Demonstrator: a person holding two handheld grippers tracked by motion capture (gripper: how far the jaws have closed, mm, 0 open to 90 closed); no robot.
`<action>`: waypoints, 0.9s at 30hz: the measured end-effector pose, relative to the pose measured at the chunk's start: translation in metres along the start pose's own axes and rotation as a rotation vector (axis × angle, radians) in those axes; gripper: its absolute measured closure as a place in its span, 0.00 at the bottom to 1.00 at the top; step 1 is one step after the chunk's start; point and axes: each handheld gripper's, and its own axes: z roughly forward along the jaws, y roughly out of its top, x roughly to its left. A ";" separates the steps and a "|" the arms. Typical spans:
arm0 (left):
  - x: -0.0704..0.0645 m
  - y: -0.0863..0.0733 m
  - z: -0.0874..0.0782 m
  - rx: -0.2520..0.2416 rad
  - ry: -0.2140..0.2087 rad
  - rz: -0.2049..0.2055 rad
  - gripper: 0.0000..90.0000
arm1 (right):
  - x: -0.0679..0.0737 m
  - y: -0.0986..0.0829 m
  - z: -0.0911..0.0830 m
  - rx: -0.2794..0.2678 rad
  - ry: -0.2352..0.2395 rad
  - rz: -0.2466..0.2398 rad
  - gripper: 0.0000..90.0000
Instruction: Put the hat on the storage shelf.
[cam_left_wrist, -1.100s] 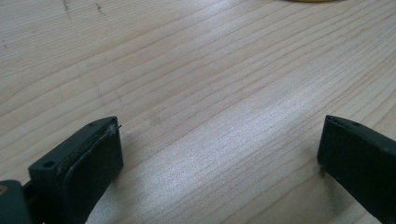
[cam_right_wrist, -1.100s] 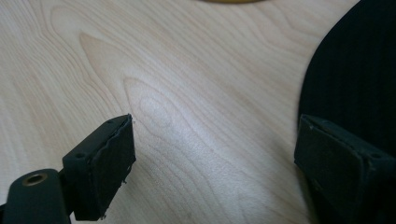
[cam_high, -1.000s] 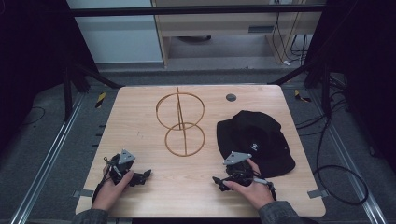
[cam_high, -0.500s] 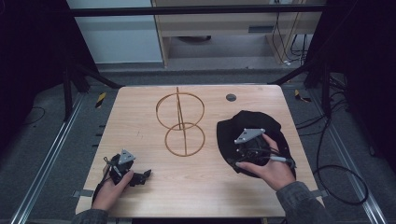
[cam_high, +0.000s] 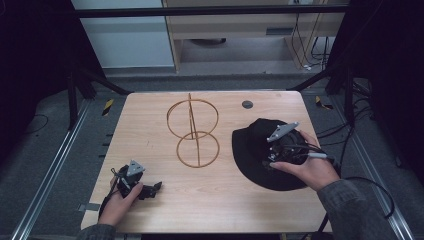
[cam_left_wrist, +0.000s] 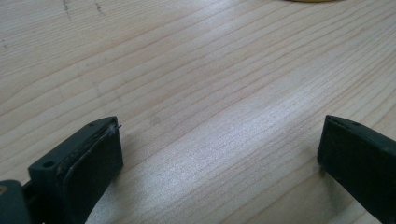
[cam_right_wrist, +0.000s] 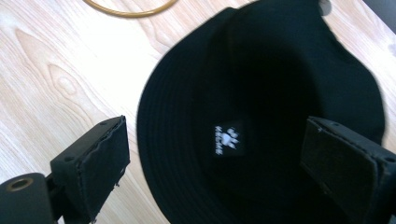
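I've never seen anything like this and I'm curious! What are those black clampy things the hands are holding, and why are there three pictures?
A person sits at a wooden table and holds a squeeze tool, called a gripper, in each hand. One picture looks down from above. The other two come from small cameras riding on the grippers, looking along their black jaws. The left gripper is open above bare wood. The right gripper is open over a black hat with a little white label, not gripping it yet. A golden wire stand made of rings is also on the table. Nothing is held.
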 end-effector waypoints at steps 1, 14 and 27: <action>0.000 0.000 0.000 0.000 0.000 0.000 0.00 | -0.007 0.001 -0.005 0.003 -0.003 0.004 0.09; 0.000 0.000 0.000 0.000 0.001 0.000 0.00 | -0.050 0.015 -0.010 0.071 -0.013 0.042 0.12; -0.001 0.000 0.000 -0.005 0.000 -0.009 0.00 | -0.061 0.030 0.015 0.155 0.061 0.029 0.27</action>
